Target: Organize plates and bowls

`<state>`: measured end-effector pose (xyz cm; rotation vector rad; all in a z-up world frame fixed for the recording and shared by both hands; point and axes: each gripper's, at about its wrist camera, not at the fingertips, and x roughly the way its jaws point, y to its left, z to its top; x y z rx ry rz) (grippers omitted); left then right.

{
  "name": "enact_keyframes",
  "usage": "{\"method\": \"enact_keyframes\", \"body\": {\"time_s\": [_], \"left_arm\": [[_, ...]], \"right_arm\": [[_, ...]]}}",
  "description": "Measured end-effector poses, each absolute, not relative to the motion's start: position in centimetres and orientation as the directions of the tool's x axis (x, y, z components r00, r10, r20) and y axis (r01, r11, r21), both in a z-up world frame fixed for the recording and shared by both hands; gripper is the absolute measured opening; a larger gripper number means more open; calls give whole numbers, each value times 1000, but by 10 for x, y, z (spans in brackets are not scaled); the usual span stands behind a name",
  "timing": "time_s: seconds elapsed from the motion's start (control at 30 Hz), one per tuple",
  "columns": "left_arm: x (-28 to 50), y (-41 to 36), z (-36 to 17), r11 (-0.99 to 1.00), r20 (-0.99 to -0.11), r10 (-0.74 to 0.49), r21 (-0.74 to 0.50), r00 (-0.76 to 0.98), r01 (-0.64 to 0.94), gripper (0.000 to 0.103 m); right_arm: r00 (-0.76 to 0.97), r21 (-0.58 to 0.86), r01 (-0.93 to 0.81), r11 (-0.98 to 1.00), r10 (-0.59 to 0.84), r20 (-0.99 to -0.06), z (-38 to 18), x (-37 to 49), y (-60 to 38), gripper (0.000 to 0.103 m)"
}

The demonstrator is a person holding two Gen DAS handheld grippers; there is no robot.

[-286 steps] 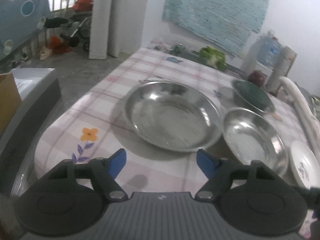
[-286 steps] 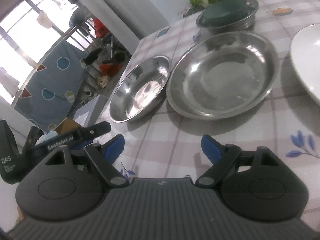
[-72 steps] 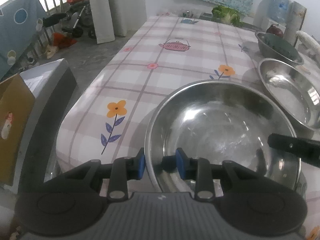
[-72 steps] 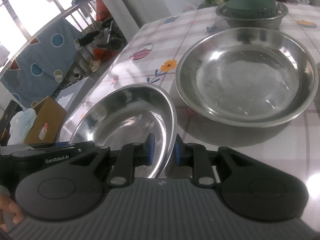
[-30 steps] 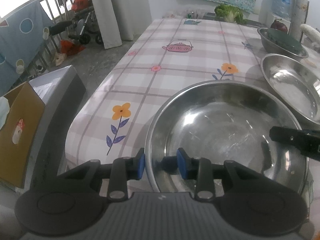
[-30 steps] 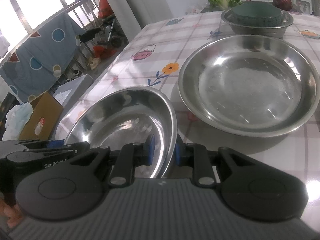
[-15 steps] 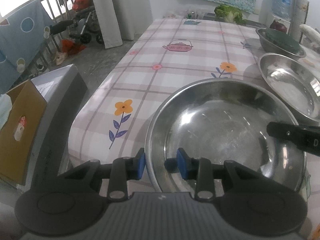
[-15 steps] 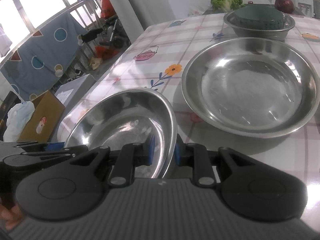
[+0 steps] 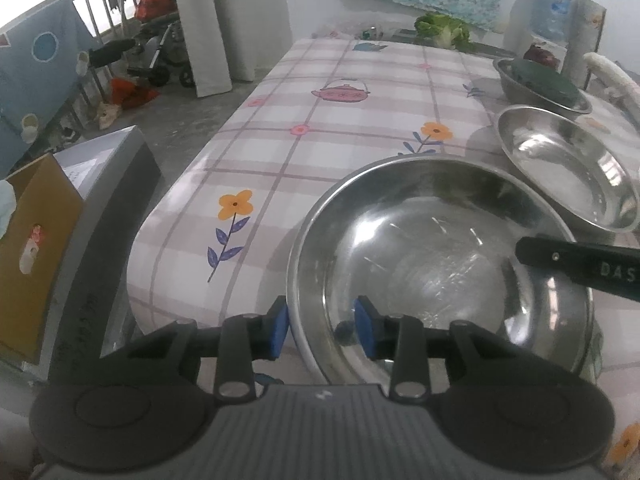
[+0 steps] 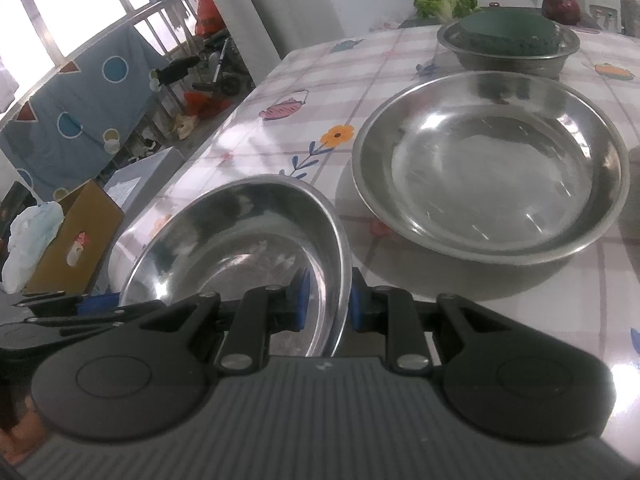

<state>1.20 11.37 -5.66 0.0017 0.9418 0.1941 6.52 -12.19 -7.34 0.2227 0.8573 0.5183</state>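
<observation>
Left gripper (image 9: 321,326) straddles the near-left rim of the large steel bowl (image 9: 440,264); its jaws have just been opening, blue pads now standing slightly off the rim on either side, the grip on that side apparently being let go; the bowl sits near the table's (image 9: 360,120) near-left corner; right gripper (image 10: 326,306) is clamped tight on the bowl's opposite rim, the only hold left; judgement: the bowl looks placed, release under way. Further right, close beside but apart, lies a second steel bowl (image 10: 488,160); beyond it, toward the far right edge, a steel basin holding a green bowl (image 10: 508,36); nesting these likely follows. Cabbage (image 10: 446,0) at the far edge; cardboard box (image 9: 28,248) off the left side; nothing blocks the path between bowls.
</observation>
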Motion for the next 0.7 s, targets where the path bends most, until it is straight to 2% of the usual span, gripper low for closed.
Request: {"method": "enact_keyframes", "body": {"time_s": [0.5, 0.7], "left_arm": [[25, 130, -66, 986, -816, 129, 43, 563, -163, 41], [27, 126, -67, 987, -811, 127, 47, 571, -152, 39]], "right_arm": [[558, 376, -332, 865, 501, -662, -77, 63, -119, 19], [561, 371, -332, 867, 498, -661, -77, 64, -119, 20]]}}
